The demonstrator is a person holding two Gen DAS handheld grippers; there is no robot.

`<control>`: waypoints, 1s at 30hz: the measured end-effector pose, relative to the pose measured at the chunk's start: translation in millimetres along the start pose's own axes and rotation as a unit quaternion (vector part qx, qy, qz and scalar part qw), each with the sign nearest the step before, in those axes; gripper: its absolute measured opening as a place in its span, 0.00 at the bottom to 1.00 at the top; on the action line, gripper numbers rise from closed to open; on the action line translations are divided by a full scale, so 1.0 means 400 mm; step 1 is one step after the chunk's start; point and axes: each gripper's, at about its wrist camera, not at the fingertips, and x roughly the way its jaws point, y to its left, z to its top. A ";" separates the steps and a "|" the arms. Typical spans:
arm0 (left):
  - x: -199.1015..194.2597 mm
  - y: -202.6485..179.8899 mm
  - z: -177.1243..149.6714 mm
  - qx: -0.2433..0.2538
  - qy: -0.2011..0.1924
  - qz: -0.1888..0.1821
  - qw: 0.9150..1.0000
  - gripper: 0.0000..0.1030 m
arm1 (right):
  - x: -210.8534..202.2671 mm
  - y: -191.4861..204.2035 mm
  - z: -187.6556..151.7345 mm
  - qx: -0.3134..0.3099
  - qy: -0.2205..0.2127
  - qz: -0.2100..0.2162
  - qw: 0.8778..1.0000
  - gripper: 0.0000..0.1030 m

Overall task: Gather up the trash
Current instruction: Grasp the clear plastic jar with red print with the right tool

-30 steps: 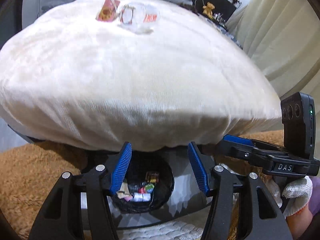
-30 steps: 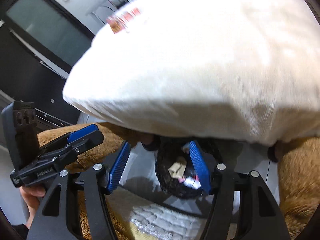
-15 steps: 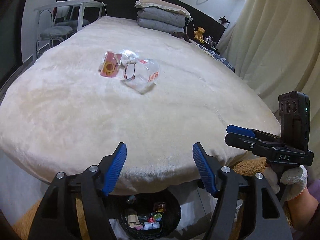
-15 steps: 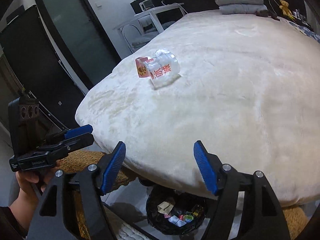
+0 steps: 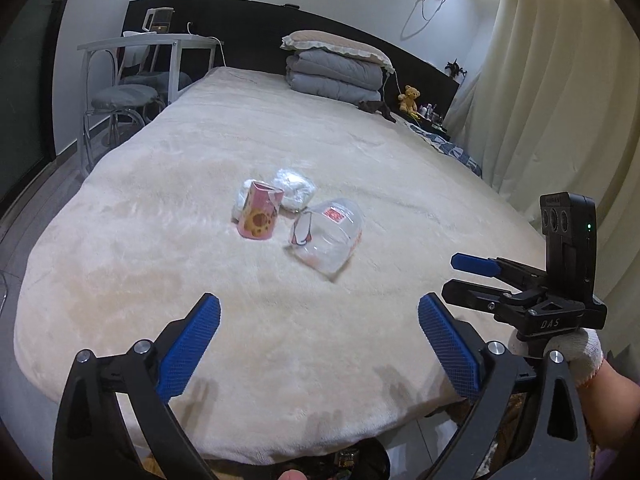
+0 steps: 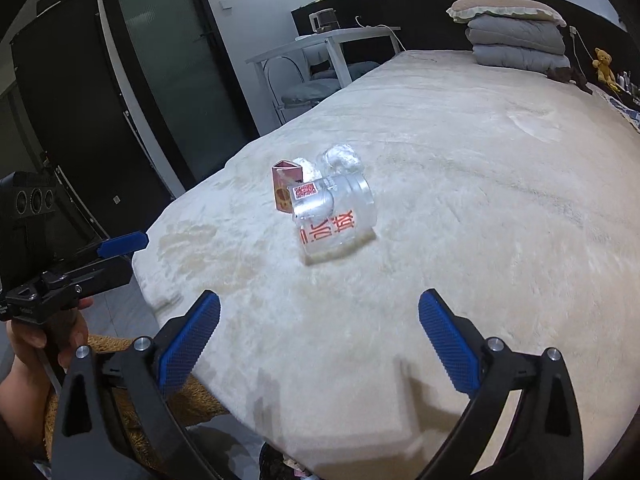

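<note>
Hovering over the near edge of the bed (image 5: 160, 280), the left gripper (image 5: 319, 312) has its blue fingers spread wide with nothing between them. The right gripper (image 6: 319, 308) is the same: wide open and holding nothing. Both point at the trash, so it looks like they are open on purpose, ready to fit around something.

The trash sits in a little bunch near the middle of the bed, well apart from both grippers. A pink box (image 5: 259, 222) with a cookie picture stands up on the left. A clear cup (image 5: 330, 240) with red writing lies on its side to the right of the box. A white wad (image 5: 294, 190) that looks like scrunched plastic or paper lies just behind them, on the far side.

A bin (image 6: 280, 466) peeks out low down at the foot of the bed, mostly hidden. It seems to be there so trash can be dropped straight in.

The cup is nearest to the right gripper, so it may be the easy one to grab. It is thin and round and could squash or roll on the soft blanket
</note>
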 end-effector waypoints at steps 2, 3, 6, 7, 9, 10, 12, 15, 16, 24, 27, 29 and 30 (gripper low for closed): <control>0.007 0.011 0.015 0.003 -0.002 0.004 1.000 0.94 | 0.024 0.002 0.020 -0.007 0.002 0.001 1.000 0.96; 0.011 0.016 0.023 0.005 -0.004 0.006 1.000 0.94 | 0.036 0.003 0.029 -0.012 0.002 0.000 1.000 0.96; 0.022 0.033 0.042 0.011 -0.006 0.008 1.000 0.94 | 0.075 0.005 0.054 -0.020 0.005 0.003 1.000 0.96; 0.026 0.041 0.047 0.011 -0.008 0.010 1.000 0.94 | 0.089 0.006 0.062 -0.024 0.006 0.004 1.000 0.96; 0.033 0.058 0.058 0.007 -0.009 0.011 1.000 0.94 | 0.116 0.009 0.077 -0.034 0.007 0.004 0.999 0.96; 0.035 0.067 0.059 0.005 -0.009 0.011 1.000 0.94 | 0.130 0.010 0.082 -0.039 0.008 0.003 0.999 0.96; 0.040 0.078 0.064 0.008 -0.010 0.016 1.000 0.94 | 0.159 0.007 0.095 -0.044 0.012 0.000 0.999 0.96; 0.053 0.096 0.070 0.012 -0.010 0.020 1.000 0.94 | 0.201 -0.005 0.110 -0.048 0.019 -0.004 0.999 0.96; 0.058 0.102 0.071 0.011 -0.009 0.022 1.000 0.94 | 0.213 -0.011 0.115 -0.047 0.022 -0.003 0.999 0.96; 0.108 0.125 0.075 0.025 0.008 0.032 0.999 0.94 | 0.279 -0.039 0.135 -0.040 0.036 0.011 0.998 0.96; 0.120 0.130 0.078 0.023 0.010 0.034 0.999 0.94 | 0.294 -0.041 0.139 -0.042 0.038 0.016 0.998 0.96; 0.129 0.131 0.078 0.026 0.014 0.039 0.999 0.94 | 0.300 -0.038 0.143 -0.042 0.045 0.025 0.998 0.84; 0.133 0.132 0.076 0.028 0.016 0.043 0.999 0.94 | 0.303 -0.037 0.146 -0.043 0.049 0.022 0.998 0.72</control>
